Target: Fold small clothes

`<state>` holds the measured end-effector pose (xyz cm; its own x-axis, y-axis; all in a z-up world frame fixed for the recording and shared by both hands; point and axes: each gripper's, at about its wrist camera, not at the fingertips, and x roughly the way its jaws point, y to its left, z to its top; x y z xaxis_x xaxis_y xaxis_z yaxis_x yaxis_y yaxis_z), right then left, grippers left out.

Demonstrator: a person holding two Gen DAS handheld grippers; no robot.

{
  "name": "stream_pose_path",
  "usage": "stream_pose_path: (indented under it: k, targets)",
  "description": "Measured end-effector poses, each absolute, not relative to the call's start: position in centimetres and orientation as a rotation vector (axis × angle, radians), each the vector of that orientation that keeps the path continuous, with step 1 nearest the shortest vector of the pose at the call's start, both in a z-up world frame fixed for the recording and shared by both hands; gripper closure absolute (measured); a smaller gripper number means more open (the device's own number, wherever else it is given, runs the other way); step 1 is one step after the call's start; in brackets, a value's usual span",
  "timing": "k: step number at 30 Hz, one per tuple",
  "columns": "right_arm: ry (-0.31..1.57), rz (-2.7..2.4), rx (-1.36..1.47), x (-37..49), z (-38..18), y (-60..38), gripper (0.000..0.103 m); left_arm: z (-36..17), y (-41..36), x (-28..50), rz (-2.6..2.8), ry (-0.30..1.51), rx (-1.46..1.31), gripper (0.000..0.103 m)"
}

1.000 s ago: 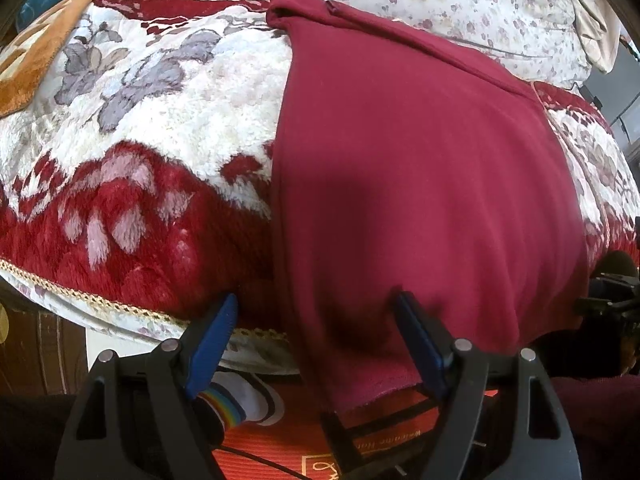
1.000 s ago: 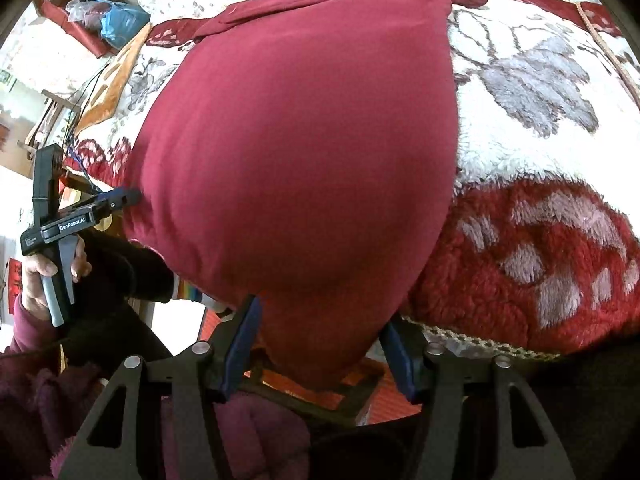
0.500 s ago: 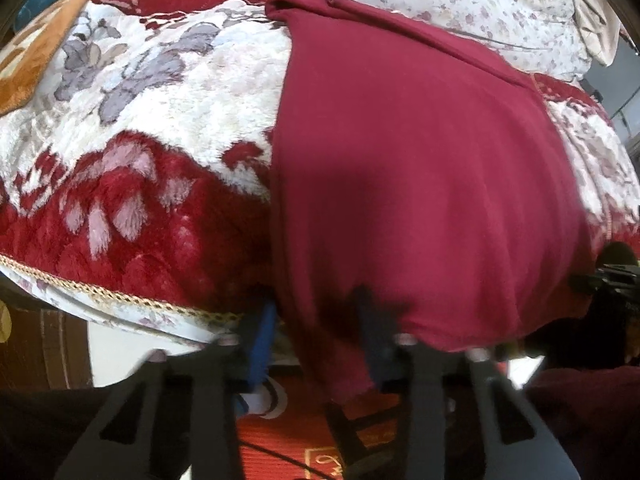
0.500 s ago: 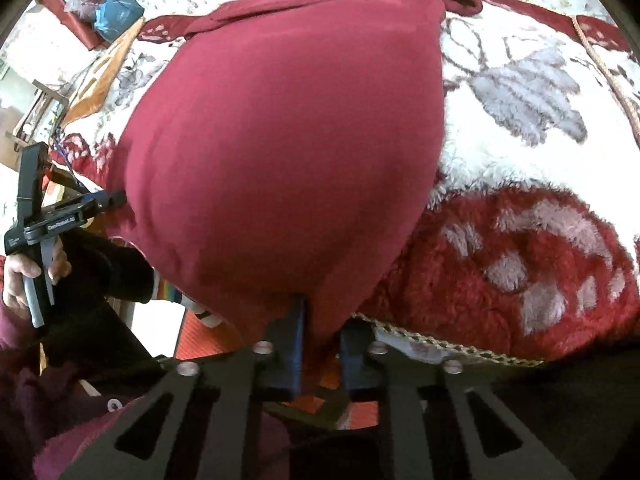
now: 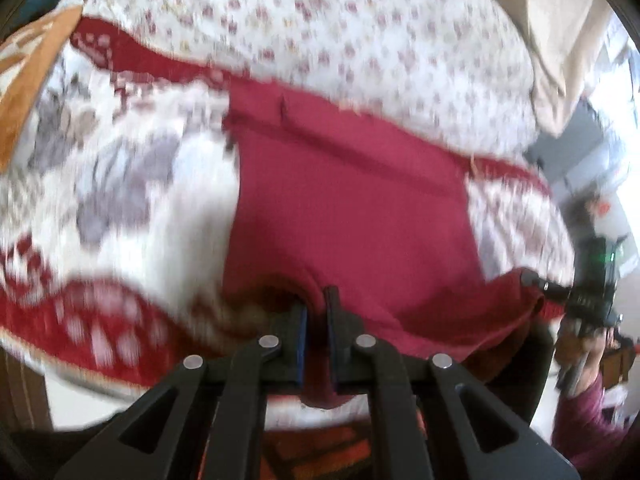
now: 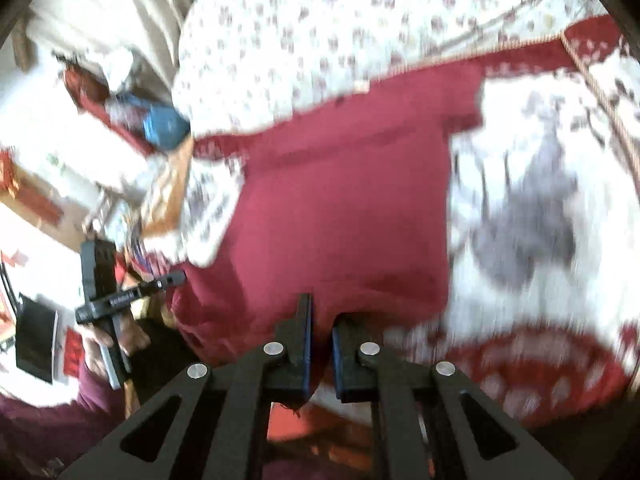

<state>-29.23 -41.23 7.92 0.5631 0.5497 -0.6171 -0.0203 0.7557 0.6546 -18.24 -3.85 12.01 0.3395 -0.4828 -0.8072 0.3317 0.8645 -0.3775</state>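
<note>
Maroon garment (image 5: pixel 352 216): near hem now pinched both corners. Left gripper (image 5: pixel 316 320) and right gripper (image 6: pixel 320 332), agape 1 s ago, clamped on cloth at 6 o'clock. Hem lifted; far edge on blanket (image 5: pixel 120 184) at 12. Fold begun.

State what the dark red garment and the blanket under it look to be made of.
Dark red garment: likely a soft matte knit, jersey or fleece; it drapes limply and bunches where it is gripped. Blanket: seemingly plush, fuzzy pile with a printed floral pattern. Blur hides the weave on both.
</note>
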Motion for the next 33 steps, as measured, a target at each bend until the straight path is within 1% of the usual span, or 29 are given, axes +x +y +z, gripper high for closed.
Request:
stream_pose_path:
  k: [4,7,15,19,21,22,23,24,25,26,27,29,30,31,32,33]
  targets:
    - [0.842,0.318,0.676,-24.5,9.5,-42.9,0.094,13.9,-5.7,-12.7,-0.496,1.025,-0.181,0.095]
    - [0.836,0.256,0.686,-20.7,9.3,-44.2,0.094,14.1,-6.9,-8.4,-0.458,1.001,-0.198,0.095]
    - [0.863,0.180,0.751,-11.7,7.2,-47.5,0.094,11.6,-10.1,2.0,-0.408,1.040,-0.285,0.096]
    - [0.852,0.118,0.811,-7.6,4.6,-49.2,0.094,10.0,-11.0,6.0,-0.417,1.027,-0.329,0.094]
    - [0.837,0.089,0.788,-6.2,3.6,-49.7,0.094,9.3,-10.8,7.2,-0.425,1.002,-0.378,0.088]
    - [0.831,0.087,0.762,-5.6,3.4,-49.8,0.093,9.2,-10.8,7.6,-0.426,0.999,-0.383,0.082]
    - [0.840,0.092,0.747,-5.3,3.3,-49.8,0.089,9.0,-10.8,8.0,-0.419,1.003,-0.375,0.077]
    - [0.864,0.081,0.733,-5.1,3.3,-49.8,0.086,8.9,-10.9,8.2,-0.390,1.011,-0.348,0.053]
    - [0.865,0.057,0.723,-5.4,3.7,-49.9,0.068,9.1,-10.9,8.2,-0.354,1.004,-0.324,0.026]
    - [0.851,0.042,0.716,-5.9,4.1,-50.0,0.042,9.4,-10.6,7.9,-0.325,0.975,-0.318,0.022]
    - [0.816,0.023,0.707,-6.7,4.8,-50.3,0.036,9.9,-10.2,7.6,-0.319,0.943,-0.327,0.022]
    - [0.773,-0.013,0.654,-8.3,6.5,-50.5,0.036,10.6,-9.8,7.4,-0.335,0.942,-0.342,0.021]
    - [0.775,0.001,0.627,-8.7,7.0,-50.1,0.038,10.8,-9.8,7.3,-0.328,0.950,-0.335,0.021]
    - [0.781,0.039,0.597,-8.7,7.4,-49.3,0.045,10.8,-9.8,7.2,-0.313,0.953,-0.319,0.021]
    - [0.801,0.089,0.545,-8.2,7.7,-48.0,0.051,10.9,-9.9,7.1,-0.294,0.956,-0.295,0.021]
    - [0.825,0.106,0.485,-7.4,7.7,-46.7,0.051,10.7,-10.1,6.9,-0.273,0.962,-0.262,0.021]
